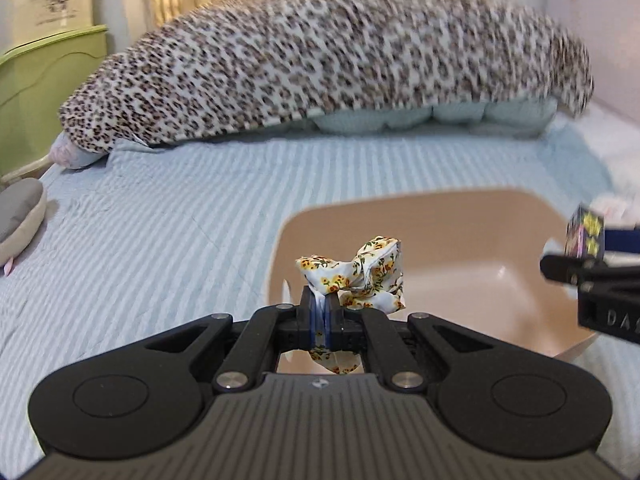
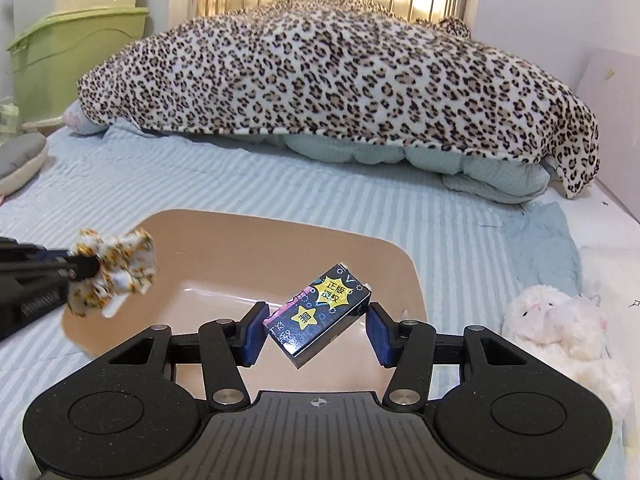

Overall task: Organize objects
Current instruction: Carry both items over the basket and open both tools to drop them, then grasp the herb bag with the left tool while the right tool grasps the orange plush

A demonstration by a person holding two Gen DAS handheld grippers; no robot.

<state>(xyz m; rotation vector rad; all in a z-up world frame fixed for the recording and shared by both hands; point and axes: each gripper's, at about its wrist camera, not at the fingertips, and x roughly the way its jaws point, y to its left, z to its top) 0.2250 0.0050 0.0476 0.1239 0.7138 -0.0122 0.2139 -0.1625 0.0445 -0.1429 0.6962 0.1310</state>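
My left gripper is shut on a floral fabric scrunchie, white with yellow flowers, and holds it over the near left rim of a tan plastic basin. The right wrist view shows the same scrunchie at the left, above the basin's left edge. My right gripper is shut on a small black box with yellow star labels, tilted between the blue pads over the basin's near right part. From the left wrist view that box appears at the right edge.
The basin sits on a bed with a blue-and-white striped sheet. A leopard-print blanket covers a pale blue quilt at the back. A white plush toy lies right of the basin, a grey cushion at far left, a green bin beyond.
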